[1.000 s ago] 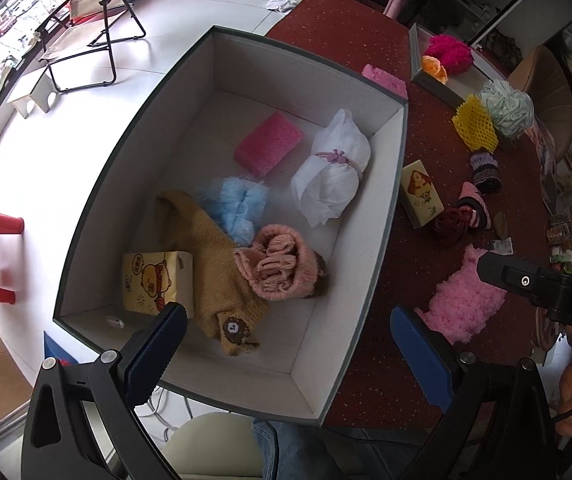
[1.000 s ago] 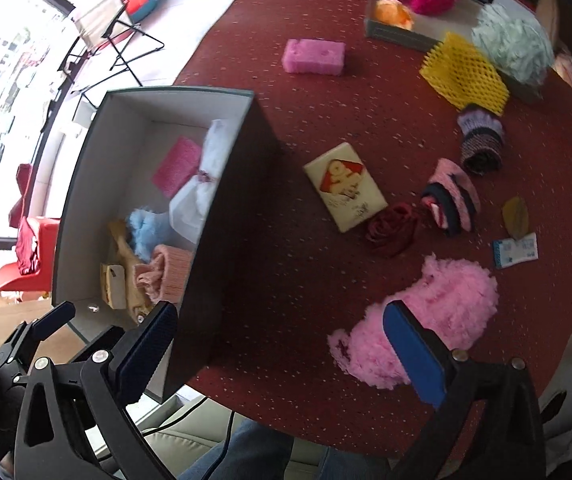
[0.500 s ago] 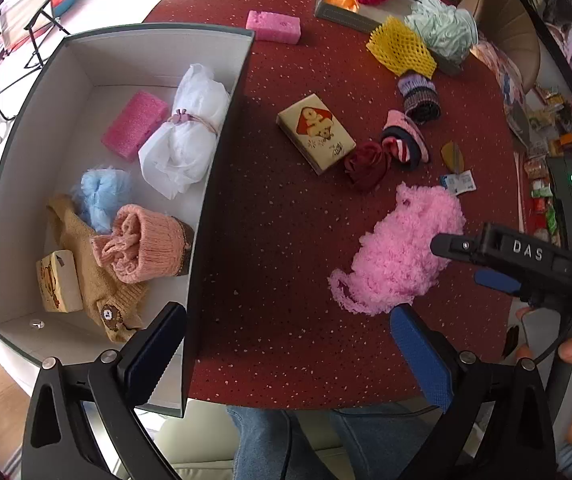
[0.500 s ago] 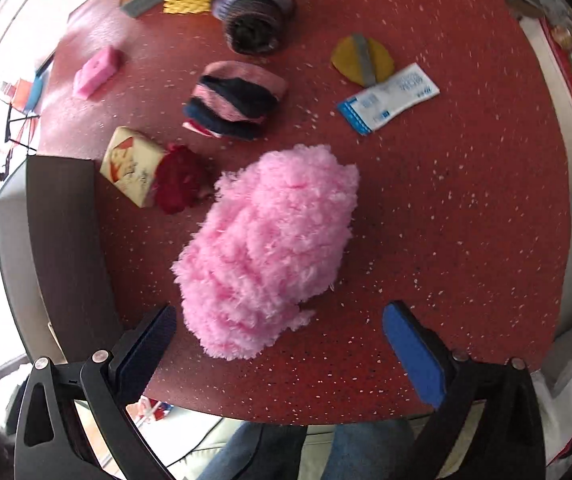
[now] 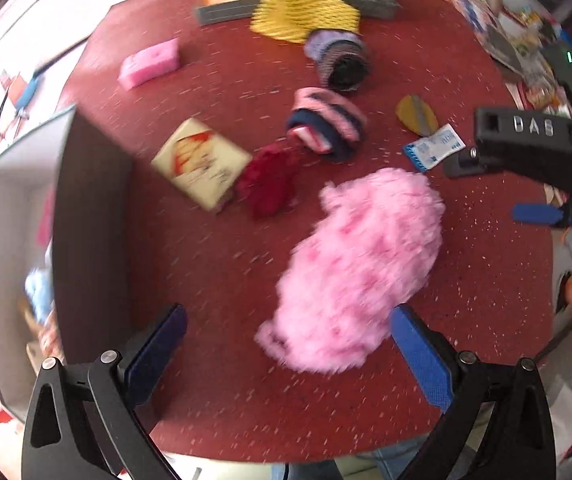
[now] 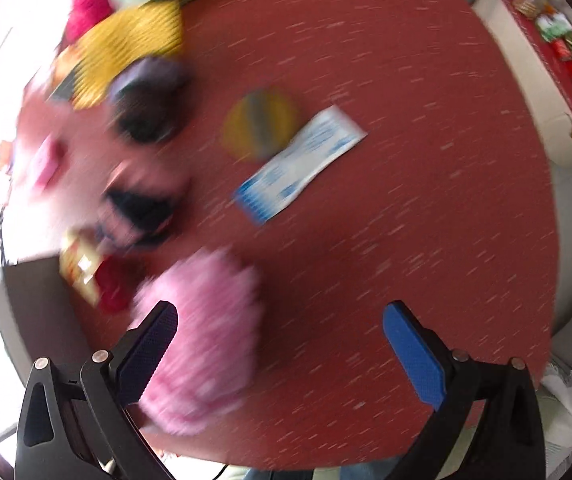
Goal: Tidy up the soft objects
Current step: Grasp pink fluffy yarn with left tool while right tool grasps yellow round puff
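A fluffy pink soft object [image 5: 360,264] lies on the red table [image 5: 213,264], just ahead of my open left gripper [image 5: 286,344], nearer its right finger. In the blurred right wrist view it [image 6: 201,340] sits beside the left finger of my open, empty right gripper [image 6: 277,340]. The right gripper's body [image 5: 534,148] shows at the right of the left wrist view. A dark red soft piece [image 5: 265,184], a pink-and-navy rolled sock [image 5: 326,124], a purple rolled sock [image 5: 338,60] and a pink sponge [image 5: 149,64] lie farther back. The grey box [image 5: 89,216] stands at the left.
A cream tissue pack [image 5: 201,160] lies by the box. A blue-white sachet [image 5: 434,146] and a yellow disc [image 5: 416,114] lie right of the socks. A yellow net [image 5: 306,12] and a tray with fluffy items [image 5: 221,10] stand at the back.
Both grippers swung right, away from the box, and came down toward the fluffy pink object. Both stay open. The right wrist view is now motion-blurred.
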### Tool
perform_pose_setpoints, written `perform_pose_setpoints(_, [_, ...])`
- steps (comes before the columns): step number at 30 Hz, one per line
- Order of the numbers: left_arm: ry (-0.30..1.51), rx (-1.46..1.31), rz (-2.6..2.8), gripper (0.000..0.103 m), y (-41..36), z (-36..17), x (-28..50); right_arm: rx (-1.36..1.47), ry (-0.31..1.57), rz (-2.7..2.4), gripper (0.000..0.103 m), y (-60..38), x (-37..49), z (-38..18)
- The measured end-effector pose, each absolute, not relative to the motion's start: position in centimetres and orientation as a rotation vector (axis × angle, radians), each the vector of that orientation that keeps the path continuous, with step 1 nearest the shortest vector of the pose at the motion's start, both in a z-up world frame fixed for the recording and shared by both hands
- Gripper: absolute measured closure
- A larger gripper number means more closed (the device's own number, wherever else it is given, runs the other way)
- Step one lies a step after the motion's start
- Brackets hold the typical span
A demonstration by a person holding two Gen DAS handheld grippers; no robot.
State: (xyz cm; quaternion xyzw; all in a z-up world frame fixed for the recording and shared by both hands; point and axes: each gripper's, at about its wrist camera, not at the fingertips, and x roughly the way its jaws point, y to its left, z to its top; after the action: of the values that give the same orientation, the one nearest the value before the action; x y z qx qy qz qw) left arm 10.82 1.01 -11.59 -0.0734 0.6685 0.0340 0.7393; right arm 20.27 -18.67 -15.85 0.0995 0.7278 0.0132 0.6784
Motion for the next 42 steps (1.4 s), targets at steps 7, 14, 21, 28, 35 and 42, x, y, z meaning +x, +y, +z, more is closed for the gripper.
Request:
perform_pose_setpoints(7, [1.461,-0.093,0.107,0.001,-3.5,-14.7,14.3,-0.130,1.529,0.180,0.000,-17.1,25.0,-16.2])
perform_pose_setpoints(14, [1.506,-0.219,0.216,0.001,-3.2,-17.4,15.2,-0.322,1.455,0.332,0.000,-12.8,28.2,-18.0])
perform_pose_setpoints(21, [1.577,-0.258,0.233,0.001,-3.2,-19.7,15.6,-0.426,1.487,0.435,0.000,-9.6,29.2,-20.8])
perform_pose_setpoints(28, [1.586,-0.265,0.221,0.000,-3.4,-20.4,15.1,-0.450,1.481,0.458,0.000,-10.2,29.3,-20.9])
perform_pose_setpoints(35, [1.599,-0.269,0.228,0.000,-4.0,-20.5,14.1,-0.465,1.502,0.463,0.000,-9.2,29.9,-21.6])
perform_pose_setpoints(42, [1.615,-0.198,0.153,0.046,-6.0,-19.2,15.7,-0.467,1.490,0.470,0.022,-10.4,29.4,-21.3])
